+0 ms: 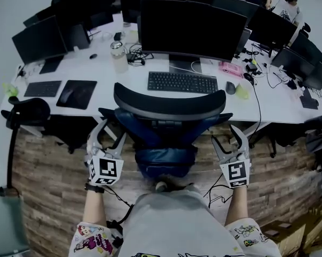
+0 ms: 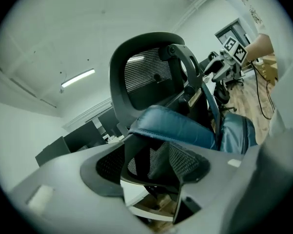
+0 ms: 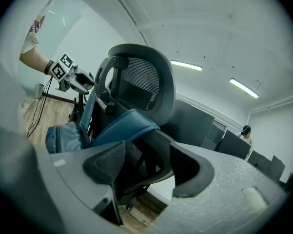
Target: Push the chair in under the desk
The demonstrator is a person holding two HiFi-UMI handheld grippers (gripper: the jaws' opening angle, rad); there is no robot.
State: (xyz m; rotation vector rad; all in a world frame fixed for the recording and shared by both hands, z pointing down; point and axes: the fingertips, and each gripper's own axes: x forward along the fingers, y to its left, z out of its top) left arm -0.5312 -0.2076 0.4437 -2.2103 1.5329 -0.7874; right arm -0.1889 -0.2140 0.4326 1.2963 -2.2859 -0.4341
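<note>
head view: chair (image 1: 170, 105) facing the desk (image 1: 289, 103), backrest close to its near edge, seat seemingly part-way under. left gripper (image 1: 108, 141) and right gripper (image 1: 231, 143) low at either side of the chair back, forearms reaching straight ahead. best to press evenly from both sides, straight toward the far desk, to avoid swivelling the seat.

left gripper view: jaws wide apart, mesh edge of the chair (image 2: 156, 165) showing in the gap, not clamped; contact hard to tell.

right gripper view: likewise spread open, chair frame (image 3: 136, 169) between, nothing gripped.
</note>
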